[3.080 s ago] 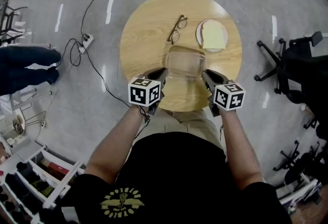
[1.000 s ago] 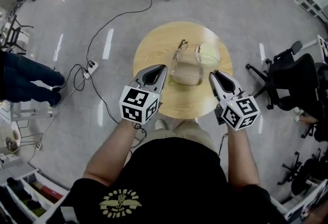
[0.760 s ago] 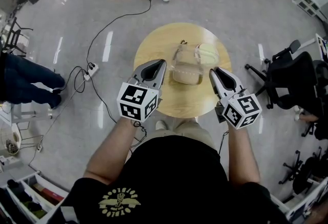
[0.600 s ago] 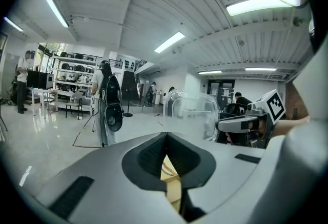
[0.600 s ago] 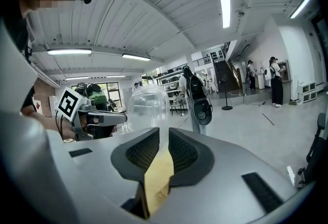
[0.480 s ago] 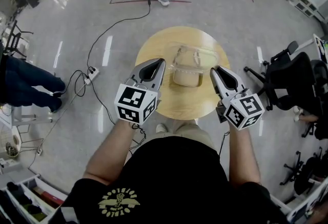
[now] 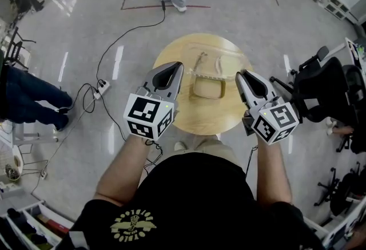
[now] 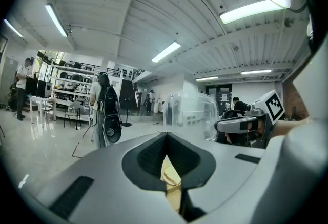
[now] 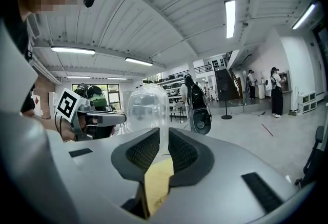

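The clear container (image 7: pixel 207 80), which sat on the round table (image 7: pixel 189 120) three seconds ago, now hangs high above it between the left gripper (image 7: pixel 176 66) and the right gripper (image 7: pixel 240 75) (both have risen).

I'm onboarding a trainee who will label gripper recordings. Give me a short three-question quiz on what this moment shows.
1. True or false: the clear container rests on the wooden table.
2. Multiple choice: what holds the clear container? A) the left gripper alone; B) the right gripper alone; C) both, one at each side.
3. Fill in: seen from the head view, the wooden table's top is ____ in shape.

Key
1. False: it hangs in the air above the table.
2. C: each gripper's jaws are shut on an edge of it.
3. Round.
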The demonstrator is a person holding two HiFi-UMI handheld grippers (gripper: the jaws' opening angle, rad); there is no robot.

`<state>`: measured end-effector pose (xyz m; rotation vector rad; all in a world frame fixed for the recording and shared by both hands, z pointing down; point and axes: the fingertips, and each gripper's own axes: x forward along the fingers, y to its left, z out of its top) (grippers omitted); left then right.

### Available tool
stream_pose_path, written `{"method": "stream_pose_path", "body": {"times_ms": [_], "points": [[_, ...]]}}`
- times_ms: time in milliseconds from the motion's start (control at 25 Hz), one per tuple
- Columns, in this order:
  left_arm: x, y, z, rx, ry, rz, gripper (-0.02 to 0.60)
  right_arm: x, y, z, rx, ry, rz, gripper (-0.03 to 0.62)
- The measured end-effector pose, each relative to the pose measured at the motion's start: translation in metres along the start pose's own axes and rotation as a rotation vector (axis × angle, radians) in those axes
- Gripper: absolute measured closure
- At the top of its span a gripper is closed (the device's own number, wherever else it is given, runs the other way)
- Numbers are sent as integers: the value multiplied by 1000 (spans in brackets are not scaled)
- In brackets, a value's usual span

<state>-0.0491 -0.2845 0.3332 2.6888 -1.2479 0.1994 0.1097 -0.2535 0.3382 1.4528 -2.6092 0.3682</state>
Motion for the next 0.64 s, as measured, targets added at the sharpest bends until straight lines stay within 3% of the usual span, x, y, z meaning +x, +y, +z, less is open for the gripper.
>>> {"method": "stream_pose_path", "body": {"times_ms": [640], "points": [[-12, 1, 9, 13, -10, -7, 565, -4, 13, 8, -9, -10, -2, 525]]}}
